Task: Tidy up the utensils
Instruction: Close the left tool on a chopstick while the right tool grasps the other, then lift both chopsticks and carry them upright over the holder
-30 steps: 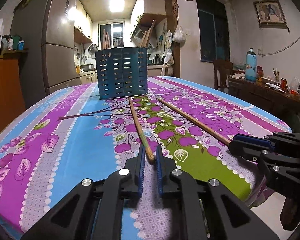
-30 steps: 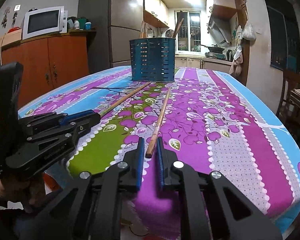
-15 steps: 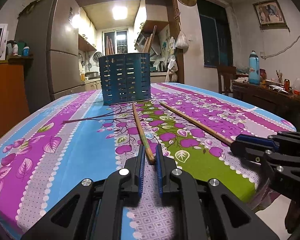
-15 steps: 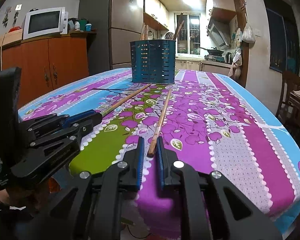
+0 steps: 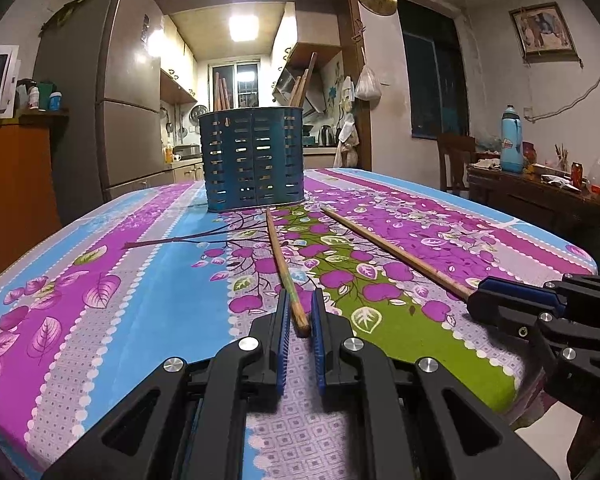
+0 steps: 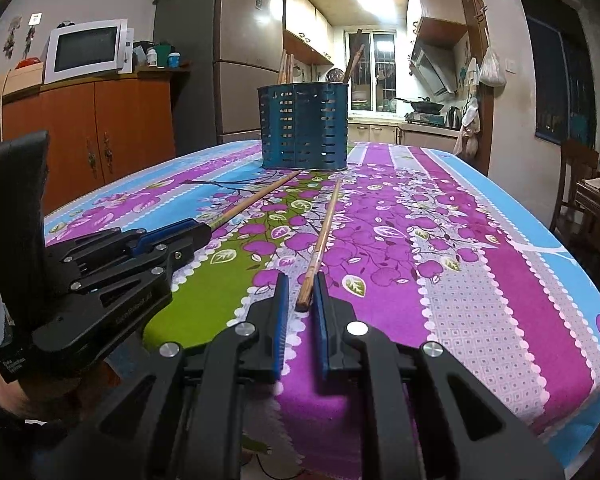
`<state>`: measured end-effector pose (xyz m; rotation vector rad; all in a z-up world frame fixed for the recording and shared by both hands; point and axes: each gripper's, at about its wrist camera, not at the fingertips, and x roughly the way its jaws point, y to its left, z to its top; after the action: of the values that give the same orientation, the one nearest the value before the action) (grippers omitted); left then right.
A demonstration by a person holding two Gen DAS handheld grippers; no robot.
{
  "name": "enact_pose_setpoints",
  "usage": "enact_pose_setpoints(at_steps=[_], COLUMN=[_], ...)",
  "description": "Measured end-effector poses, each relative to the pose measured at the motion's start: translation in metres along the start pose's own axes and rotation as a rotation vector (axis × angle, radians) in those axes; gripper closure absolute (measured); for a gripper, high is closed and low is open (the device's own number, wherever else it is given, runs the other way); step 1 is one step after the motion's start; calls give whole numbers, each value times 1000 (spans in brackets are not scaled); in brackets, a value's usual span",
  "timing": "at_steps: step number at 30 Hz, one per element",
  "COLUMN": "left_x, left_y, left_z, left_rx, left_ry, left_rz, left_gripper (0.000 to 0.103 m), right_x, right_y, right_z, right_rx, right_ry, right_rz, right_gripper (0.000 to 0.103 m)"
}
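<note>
Both grippers — left gripper [image 5: 299,300], right gripper [image 6: 299,284] — straddle chopstick ends, unclamped

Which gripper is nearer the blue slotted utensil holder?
Neither clearly. Left gripper and right gripper each straddle a wooden chopstick's near end, side by side, about equally far from the blue slotted utensil holder.

Table in floral cloth [image 5: 148,280], blue slotted holder [image 5: 255,160] standing, two chopsticks [image 5: 284,268] lying flat

Left tool [image 6: 196,236], lower left of the right wrist view: faint embossed lettering on its side and small white print near the handle, neither legible. No other readable text.
</note>
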<state>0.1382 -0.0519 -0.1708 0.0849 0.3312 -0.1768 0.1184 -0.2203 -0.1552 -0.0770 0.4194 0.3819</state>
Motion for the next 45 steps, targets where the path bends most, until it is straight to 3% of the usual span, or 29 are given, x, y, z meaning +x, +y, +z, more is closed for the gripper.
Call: enact_pose_setpoints(at_steps=[7,13,20,28,45], left_x=[-10,-38,-81,-92,-65], left_y=[1,7,12,20,25], left_z=[2,22,66,122,176], left_rx=[-1,-4,8,23,32], left_ry=[4,-54,-172,-241,-166], left_rz=[-7,-15,-16,0,50], left_gripper=[96,96,96,96,96], right_x=[-3,-26,-68,-69,-42], right_y=[2,4,13,10,0], right_z=[1,18,70,128,186], right_rx=[9,-17,-92,-116,-53], right_ry=[-10,-63,-185,-241,-185], right_rz=[2,-4,-10,20,54], right_gripper=[97,97,98,98,98])
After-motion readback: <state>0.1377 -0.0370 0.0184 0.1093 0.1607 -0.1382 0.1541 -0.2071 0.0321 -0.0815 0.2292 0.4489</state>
